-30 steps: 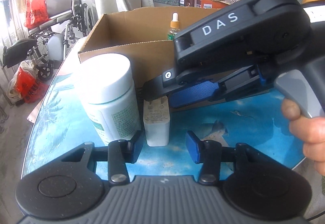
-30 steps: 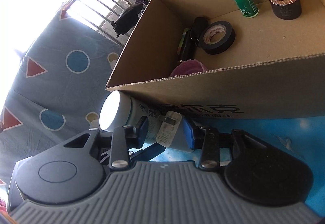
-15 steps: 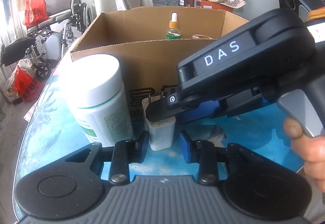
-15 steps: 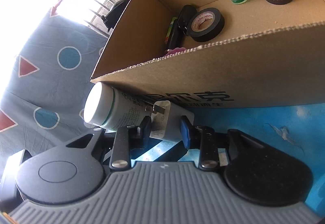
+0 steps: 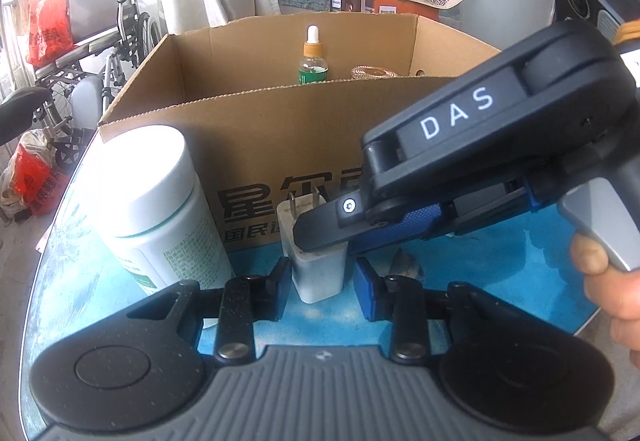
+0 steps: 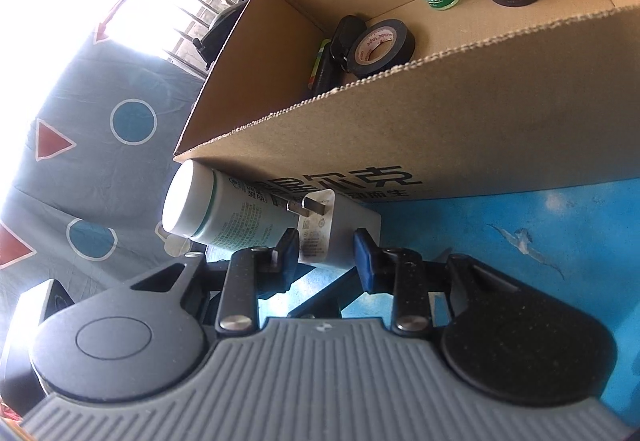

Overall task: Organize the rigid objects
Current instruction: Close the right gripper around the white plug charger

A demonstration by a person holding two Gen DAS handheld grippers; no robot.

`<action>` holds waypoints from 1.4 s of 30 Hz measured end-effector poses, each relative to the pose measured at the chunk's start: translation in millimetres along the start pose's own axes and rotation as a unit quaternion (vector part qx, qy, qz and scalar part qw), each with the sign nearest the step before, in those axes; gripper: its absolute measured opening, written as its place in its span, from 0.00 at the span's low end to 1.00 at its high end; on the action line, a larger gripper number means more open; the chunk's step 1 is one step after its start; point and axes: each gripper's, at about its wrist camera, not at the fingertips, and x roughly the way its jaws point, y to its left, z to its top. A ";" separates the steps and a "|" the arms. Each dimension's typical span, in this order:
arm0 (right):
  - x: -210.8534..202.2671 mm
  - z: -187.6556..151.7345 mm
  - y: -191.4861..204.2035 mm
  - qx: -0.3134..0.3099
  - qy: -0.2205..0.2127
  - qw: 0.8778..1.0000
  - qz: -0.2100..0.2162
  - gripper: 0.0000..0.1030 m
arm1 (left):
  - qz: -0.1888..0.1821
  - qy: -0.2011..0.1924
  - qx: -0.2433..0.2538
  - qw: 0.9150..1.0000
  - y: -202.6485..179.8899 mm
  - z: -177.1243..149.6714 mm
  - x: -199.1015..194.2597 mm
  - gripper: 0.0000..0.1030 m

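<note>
A white two-pronged plug-in charger [image 5: 318, 277] is seen upright on the blue tabletop [image 5: 500, 273], just before a brown cardboard box [image 5: 280, 129] and beside a white-capped plastic bottle [image 5: 160, 209]. The charger's upper part is clamped by the right tool [image 6: 326, 253], whose jaws have just been closing and had stood short of it a second earlier. The left tool [image 5: 322, 287], wider a second ago, has been narrowed around the charger's base; one pad is apparently touching, the other just apart.
</note>
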 end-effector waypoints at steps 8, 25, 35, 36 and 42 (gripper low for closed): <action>4.3 3.5 -2.9 0.008 -0.009 1.000 0.001 0.30 | -0.001 -0.001 0.004 1.000 -0.3 2.5 4.0 0.39; -57.6 -27.2 -29.6 0.051 -0.018 0.998 -0.033 0.36 | -0.077 0.006 0.075 0.994 -44.7 -4.0 -11.3 0.39; -79.9 -37.4 -50.1 0.079 -0.039 0.996 -0.026 0.37 | -0.078 0.022 0.086 0.993 -61.4 -3.9 -4.2 0.31; -78.5 -36.9 -49.7 0.080 -0.039 0.996 -0.025 0.37 | -0.075 0.025 0.087 0.993 -63.2 -3.1 -3.4 0.31; -74.7 -35.6 -47.7 0.073 -0.029 0.996 -0.033 0.38 | -0.057 0.047 0.091 0.993 -69.5 -1.1 3.7 0.31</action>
